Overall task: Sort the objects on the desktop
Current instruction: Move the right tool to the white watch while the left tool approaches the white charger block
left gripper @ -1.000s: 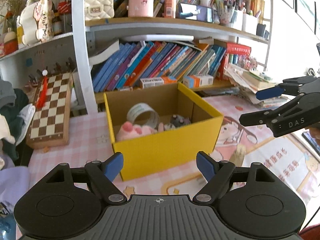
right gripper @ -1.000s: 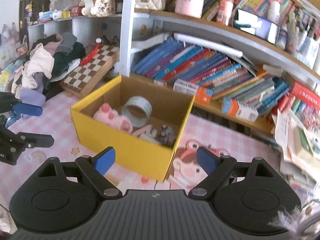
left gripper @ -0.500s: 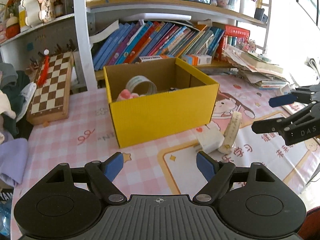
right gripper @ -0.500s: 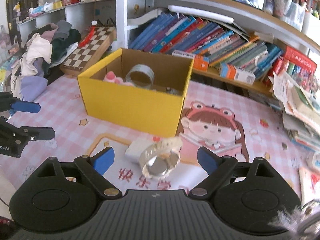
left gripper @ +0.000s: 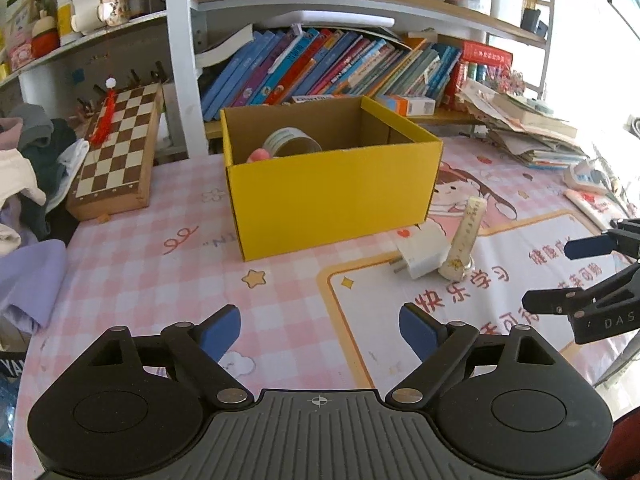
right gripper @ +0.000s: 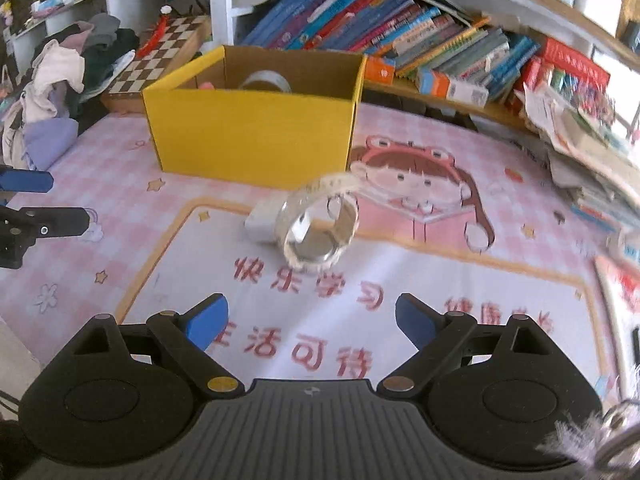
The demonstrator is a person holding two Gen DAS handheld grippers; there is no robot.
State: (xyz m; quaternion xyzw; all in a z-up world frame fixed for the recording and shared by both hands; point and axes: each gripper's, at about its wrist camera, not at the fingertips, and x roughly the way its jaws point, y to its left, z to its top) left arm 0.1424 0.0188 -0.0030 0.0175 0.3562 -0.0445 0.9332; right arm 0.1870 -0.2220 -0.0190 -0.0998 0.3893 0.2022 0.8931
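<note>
While the watch (right gripper: 320, 224) lies on the pink mat just in front of the yellow box (left gripper: 332, 200), its strap running toward the box, touching a white plug (left gripper: 420, 256), the left gripper (left gripper: 320, 332) is opening, empty; the right gripper (right gripper: 312, 320) gapes wide, empty.

box (left gripper: 328, 200): matt yellow cardboard | mat (left gripper: 160, 264): smooth glossy plastic | chessboard (left gripper: 116, 152): wood
</note>
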